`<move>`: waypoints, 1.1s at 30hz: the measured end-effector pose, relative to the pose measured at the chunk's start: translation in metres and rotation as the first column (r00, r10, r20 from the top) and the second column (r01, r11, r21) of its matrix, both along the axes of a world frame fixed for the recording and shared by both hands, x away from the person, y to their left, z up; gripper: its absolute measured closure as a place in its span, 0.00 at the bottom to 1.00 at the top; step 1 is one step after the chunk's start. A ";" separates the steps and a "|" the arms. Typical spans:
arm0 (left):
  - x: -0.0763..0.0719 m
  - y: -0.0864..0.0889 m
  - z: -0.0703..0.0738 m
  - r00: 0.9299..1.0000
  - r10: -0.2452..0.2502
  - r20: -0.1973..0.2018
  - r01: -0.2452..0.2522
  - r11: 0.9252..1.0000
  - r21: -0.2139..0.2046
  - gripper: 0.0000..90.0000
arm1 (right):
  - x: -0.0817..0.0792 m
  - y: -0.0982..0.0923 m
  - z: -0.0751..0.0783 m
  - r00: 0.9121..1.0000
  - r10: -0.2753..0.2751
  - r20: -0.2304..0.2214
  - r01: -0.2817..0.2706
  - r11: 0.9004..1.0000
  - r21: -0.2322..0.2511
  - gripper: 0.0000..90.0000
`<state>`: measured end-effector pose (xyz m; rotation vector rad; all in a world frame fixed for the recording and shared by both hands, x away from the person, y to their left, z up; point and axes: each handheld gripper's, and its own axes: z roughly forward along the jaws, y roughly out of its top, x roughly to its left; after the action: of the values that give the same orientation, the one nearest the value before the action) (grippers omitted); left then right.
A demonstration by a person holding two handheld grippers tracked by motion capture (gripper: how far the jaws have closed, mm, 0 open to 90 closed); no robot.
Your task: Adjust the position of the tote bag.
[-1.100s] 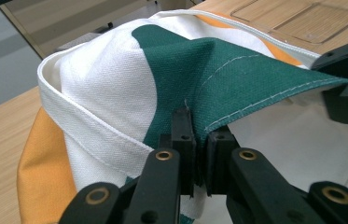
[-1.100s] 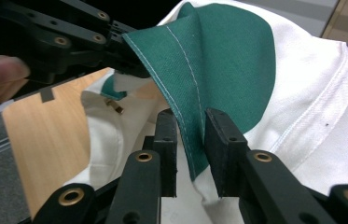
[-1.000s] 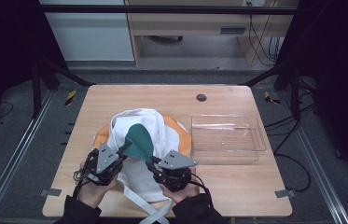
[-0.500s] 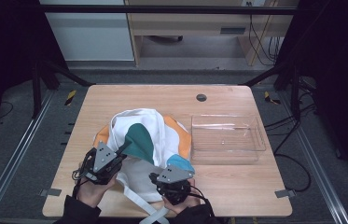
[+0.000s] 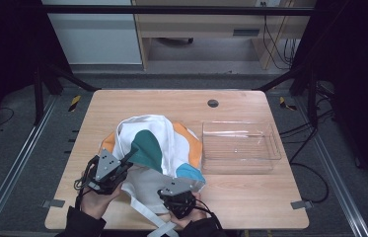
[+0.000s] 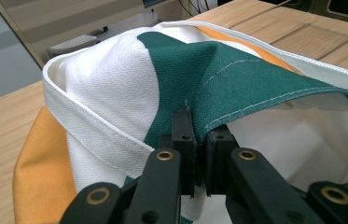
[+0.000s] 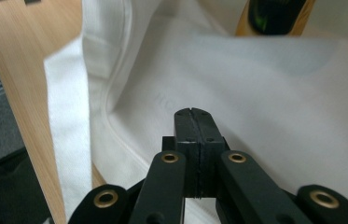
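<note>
Fabric everywhere at lower centre of the high view: the bag [image 5: 154, 153], a white canvas thing with green, orange and blue patches, lies crumpled on the table [image 5: 240, 192], just left of the clear plastic tray [image 5: 239, 148]. The left tongs [image 5: 122, 165] are clamped on the green edge of the bag, the cloth pinched between the pads and lifted into a peak, plain to see in the left gripper view [image 6: 198, 135]. The right tongs [image 7: 193, 114] have just been closing and now sit pressed together with nothing visibly between them, hovering over the pale lower panel near the white strap [image 7: 66, 135]. So the step in hand looks like getting a second grip on the bag to spread or fold it. My read: the right tongs need to reopen and slide one pad under a hem or seam, not press onto flat cloth, which just slips away. The left should hold its pinch steady and keep the fabric taut, without hauling the whole bag sideways toward the tray.
</note>
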<state>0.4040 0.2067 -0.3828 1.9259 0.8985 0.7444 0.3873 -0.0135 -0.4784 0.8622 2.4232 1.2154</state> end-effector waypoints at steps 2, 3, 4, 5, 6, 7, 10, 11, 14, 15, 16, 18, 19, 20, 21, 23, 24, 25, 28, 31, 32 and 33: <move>0.000 0.001 0.001 1.000 0.000 0.001 0.000 1.000 -0.004 0.95 | 0.000 0.001 -0.004 1.000 0.002 -0.012 -0.002 1.000 -0.015 1.00; 0.000 0.001 0.001 1.000 0.001 0.003 -0.001 1.000 -0.005 0.95 | 0.000 0.002 -0.006 1.000 0.005 -0.018 -0.005 1.000 -0.021 1.00; 0.000 0.001 0.001 1.000 0.001 0.003 -0.001 1.000 -0.006 0.95 | 0.000 0.003 -0.008 1.000 0.005 -0.019 -0.005 1.000 -0.022 1.00; 0.000 0.001 0.001 1.000 0.000 0.006 0.000 1.000 -0.005 0.95 | 0.000 0.004 -0.009 1.000 0.007 -0.024 -0.007 1.000 -0.024 1.00; 0.000 0.001 0.001 1.000 0.001 0.006 -0.001 1.000 -0.008 0.95 | -0.001 0.004 -0.012 1.000 0.011 -0.026 -0.012 0.999 -0.034 1.00; 0.000 0.001 0.002 1.000 0.001 0.008 -0.001 1.000 -0.009 0.95 | -0.002 0.005 -0.014 0.999 0.015 -0.030 -0.017 0.999 -0.043 1.00; 0.000 0.002 0.002 1.000 0.001 0.011 -0.001 1.000 -0.011 0.95 | -0.001 0.007 -0.017 0.999 0.014 -0.032 -0.016 0.998 -0.053 1.00; -0.001 0.002 0.003 1.000 0.001 0.013 -0.001 1.000 -0.012 0.95 | 0.000 0.007 -0.017 0.999 0.013 -0.031 -0.015 0.998 -0.054 1.00; -0.001 0.003 0.004 1.000 0.001 0.015 -0.001 1.000 -0.017 0.95 | 0.000 0.008 -0.021 0.999 0.007 -0.038 -0.009 0.997 -0.070 1.00; -0.001 0.003 0.004 1.000 0.001 0.016 -0.001 1.000 -0.017 0.96 | 0.001 0.008 -0.022 0.999 0.007 -0.040 -0.010 0.997 -0.075 1.00; -0.001 0.004 0.004 1.000 0.002 0.017 -0.002 1.000 -0.018 0.96 | 0.001 0.008 -0.023 0.999 0.006 -0.040 -0.009 0.997 -0.080 1.00; -0.001 0.004 0.005 1.000 0.002 0.019 -0.002 1.000 -0.023 0.96 | 0.001 0.009 -0.025 0.999 0.007 -0.041 -0.011 0.996 -0.088 1.00; -0.001 0.005 0.005 1.000 0.002 0.020 -0.002 1.000 -0.025 0.96 | 0.001 0.009 -0.025 0.999 0.006 -0.038 -0.010 0.996 -0.089 1.00; -0.001 0.005 0.006 1.000 0.001 0.021 -0.001 1.000 -0.028 0.96 | 0.001 0.009 -0.025 0.999 0.006 -0.039 -0.009 0.996 -0.089 1.00; -0.002 0.006 0.006 1.000 0.002 0.021 -0.001 1.000 -0.029 0.96 | 0.001 0.009 -0.025 0.999 0.007 -0.040 -0.010 0.996 -0.089 1.00; -0.002 0.006 0.007 1.000 0.002 0.024 -0.001 0.999 -0.034 0.96 | 0.001 0.009 -0.025 0.999 0.005 -0.043 -0.008 0.996 -0.085 1.00; -0.002 0.007 0.008 1.000 0.003 0.027 -0.002 0.999 -0.038 0.96 | 0.001 0.009 -0.025 0.999 0.005 -0.043 -0.008 0.996 -0.084 1.00; -0.003 0.007 0.009 0.999 0.004 0.035 -0.003 0.999 -0.040 0.96 | 0.001 0.009 -0.026 0.999 0.005 -0.041 -0.009 0.997 -0.081 1.00; -0.004 0.008 0.011 0.999 0.008 0.046 -0.006 0.999 -0.049 0.96 | 0.000 0.009 -0.027 1.000 0.006 -0.027 -0.009 0.997 -0.076 1.00; -0.003 0.010 0.013 0.999 0.012 0.050 -0.009 0.998 -0.061 0.96 | 0.000 0.008 -0.027 1.000 0.004 -0.027 -0.006 0.997 -0.073 1.00; -0.003 0.010 0.014 0.999 0.012 0.052 -0.008 0.998 -0.066 0.96 | 0.000 0.008 -0.027 1.000 0.004 -0.030 -0.006 0.997 -0.072 1.00; -0.002 0.011 0.015 0.999 0.013 0.050 -0.009 0.997 -0.072 0.96 | 0.000 0.008 -0.027 1.000 0.004 -0.031 -0.006 0.997 -0.073 1.00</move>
<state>0.4017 0.2174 -0.3682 1.8324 0.8938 0.7539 0.3871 -0.0057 -0.5056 0.8602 2.4793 1.1155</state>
